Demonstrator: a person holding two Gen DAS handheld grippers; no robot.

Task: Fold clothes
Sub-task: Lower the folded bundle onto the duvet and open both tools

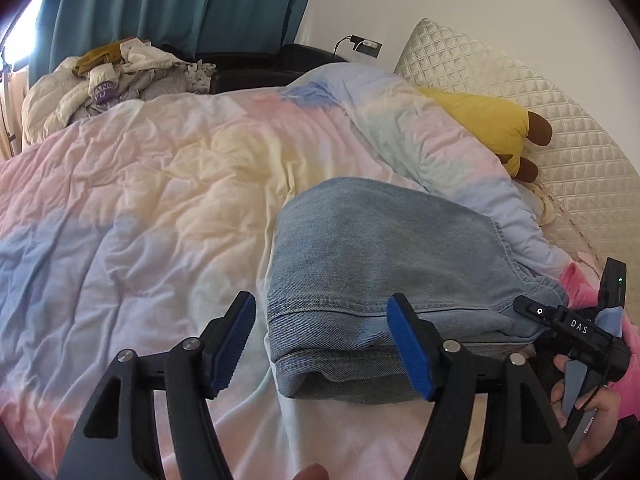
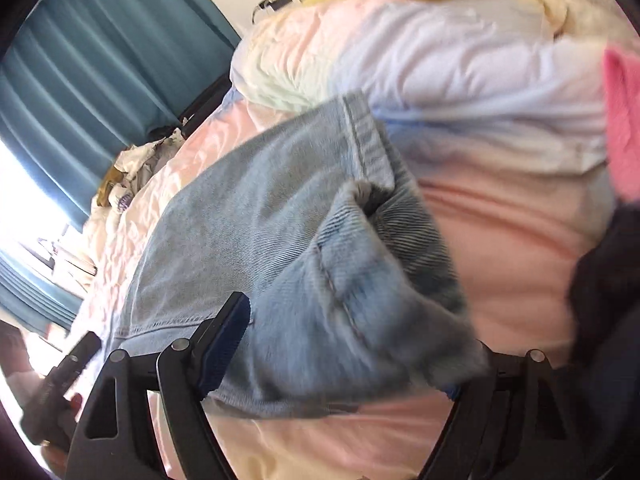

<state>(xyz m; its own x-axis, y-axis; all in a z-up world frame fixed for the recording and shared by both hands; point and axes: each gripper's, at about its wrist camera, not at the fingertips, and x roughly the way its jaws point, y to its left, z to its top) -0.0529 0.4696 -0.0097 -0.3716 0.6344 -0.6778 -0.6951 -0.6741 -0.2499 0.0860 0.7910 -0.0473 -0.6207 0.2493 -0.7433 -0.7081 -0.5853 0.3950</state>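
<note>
Light blue folded jeans (image 1: 384, 260) lie on the pastel quilt (image 1: 140, 200) of a bed. My left gripper (image 1: 324, 346) stands open just in front of their near hemmed edge, and its blue pads (image 1: 236, 344) touch no cloth. In the right wrist view the jeans (image 2: 248, 240) fill the middle, blurred. A bunched denim corner (image 2: 380, 280) lies between the wide-apart jaws of my right gripper (image 2: 344, 360) and covers its right finger; the left pad (image 2: 228, 340) is free of the cloth. The right gripper (image 1: 572, 328), in a hand, sits at the jeans' right end.
A heap of unfolded clothes (image 1: 112, 76) lies at the far left of the bed. A yellow plush toy (image 1: 492, 124) and a quilted white pillow (image 1: 520, 92) are at the head. Pink cloth (image 2: 624, 120) lies at the right. Teal curtains (image 1: 180, 4) hang behind.
</note>
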